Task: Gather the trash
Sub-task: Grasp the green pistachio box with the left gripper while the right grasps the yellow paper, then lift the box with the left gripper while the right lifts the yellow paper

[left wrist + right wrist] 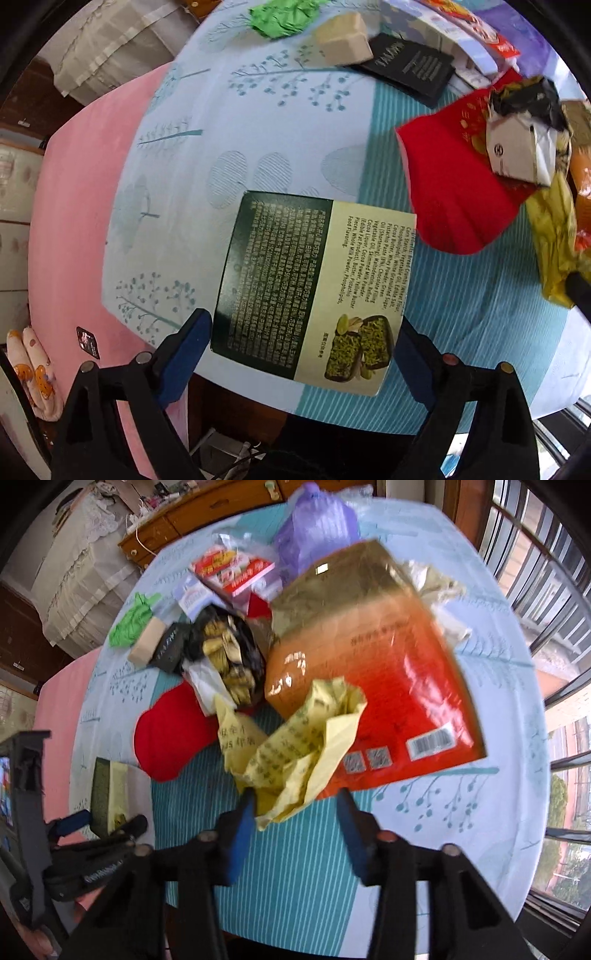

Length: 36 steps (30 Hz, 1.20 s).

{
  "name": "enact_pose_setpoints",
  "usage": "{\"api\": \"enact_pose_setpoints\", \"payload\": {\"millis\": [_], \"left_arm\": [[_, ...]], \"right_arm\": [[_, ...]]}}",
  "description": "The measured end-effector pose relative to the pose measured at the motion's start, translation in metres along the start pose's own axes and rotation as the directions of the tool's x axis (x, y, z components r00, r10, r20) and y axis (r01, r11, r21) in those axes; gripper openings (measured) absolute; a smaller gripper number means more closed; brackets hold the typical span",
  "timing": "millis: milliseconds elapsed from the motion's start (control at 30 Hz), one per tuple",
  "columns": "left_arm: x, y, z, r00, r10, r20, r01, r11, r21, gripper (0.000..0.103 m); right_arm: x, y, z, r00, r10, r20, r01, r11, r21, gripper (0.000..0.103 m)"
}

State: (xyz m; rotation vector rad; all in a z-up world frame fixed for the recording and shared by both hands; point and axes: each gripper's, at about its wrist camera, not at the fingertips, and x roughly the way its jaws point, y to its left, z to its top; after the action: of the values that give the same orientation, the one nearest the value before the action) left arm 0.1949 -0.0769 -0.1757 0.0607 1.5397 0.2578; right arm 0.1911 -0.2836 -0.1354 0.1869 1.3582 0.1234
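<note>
Round table (pixel 498 709), pale leaf-print cloth, strewn with wrappers (pixel 295 753) and cartons (pixel 314 288).

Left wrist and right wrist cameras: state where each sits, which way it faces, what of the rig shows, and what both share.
Left wrist: on the left gripper, looking steeply down at a green chocolate box between its blue pads.
Right wrist: on the right gripper, looking steeply down at crumpled yellow paper between its fingers; the left gripper shows at lower left.
Shared: the chocolate box, red pouch, green wrapper, tablecloth.
</note>
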Motion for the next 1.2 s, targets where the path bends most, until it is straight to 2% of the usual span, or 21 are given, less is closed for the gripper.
{"api": "enact_pose_setpoints", "payload": {"millis": [67, 167, 200, 233, 300, 367, 433, 567, 700, 1000, 1200], "left_arm": [[-0.013, 0.014, -0.007, 1.000, -0.021, 0.011, 0.021, 0.999, -0.028, 0.091], [-0.023, 0.031, -0.008, 0.998, -0.051, 0.023, 0.052, 0.996, -0.070, 0.090], [-0.026, 0.036, -0.009, 0.997, -0.067, 0.028, 0.069, 0.994, -0.080, 0.042], [-0.029, 0.041, -0.009, 0.996, -0.093, 0.019, 0.094, 0.992, -0.080, 0.039], [-0.036, 0.049, -0.009, 0.995, -0.096, 0.035, 0.099, 0.992, -0.076, 0.033], [-0.040, 0.053, -0.010, 0.993, -0.111, 0.040, 0.113, 0.991, -0.071, 0.030], [-0.042, 0.055, -0.012, 0.993, -0.109, 0.047, 0.112, 0.992, -0.065, 0.027], [-0.049, 0.063, -0.016, 0.991, -0.104, 0.080, 0.107, 0.993, -0.041, 0.014], [-0.064, 0.069, -0.017, 0.985, -0.139, 0.102, 0.144, 0.989, -0.036, 0.003], [-0.074, 0.101, -0.027, 0.965, -0.224, 0.137, 0.227, 0.974, -0.002, 0.002], [-0.078, 0.122, -0.041, 0.941, -0.305, 0.149, 0.291, 0.950, 0.111, 0.002]], "right_arm": [[0.003, 0.000, -0.003, 1.000, 0.007, -0.012, -0.007, 1.000, 0.000, 0.030], [0.006, 0.001, -0.007, 1.000, 0.016, -0.023, -0.016, 1.000, -0.004, 0.022], [0.006, 0.001, -0.008, 1.000, 0.018, -0.023, -0.018, 1.000, -0.005, 0.021], [0.007, 0.001, -0.009, 1.000, 0.015, -0.021, -0.015, 1.000, -0.007, 0.020], [0.006, 0.000, -0.009, 1.000, 0.015, -0.016, -0.015, 1.000, -0.006, 0.019], [0.006, 0.000, -0.010, 1.000, 0.025, -0.016, -0.025, 1.000, -0.004, 0.010], [0.006, -0.001, -0.011, 0.999, 0.036, -0.019, -0.036, 0.999, 0.003, 0.007], [0.001, 0.001, -0.014, 0.999, 0.053, -0.004, -0.053, 0.999, 0.010, 0.007], [-0.008, 0.006, -0.018, 0.997, 0.072, 0.020, -0.072, 0.997, 0.005, 0.006], [-0.034, 0.028, -0.032, 0.995, 0.061, 0.078, -0.061, 0.998, 0.000, 0.005], [-0.053, 0.052, -0.062, 0.992, 0.024, 0.126, -0.030, 0.999, 0.044, 0.005]]}}
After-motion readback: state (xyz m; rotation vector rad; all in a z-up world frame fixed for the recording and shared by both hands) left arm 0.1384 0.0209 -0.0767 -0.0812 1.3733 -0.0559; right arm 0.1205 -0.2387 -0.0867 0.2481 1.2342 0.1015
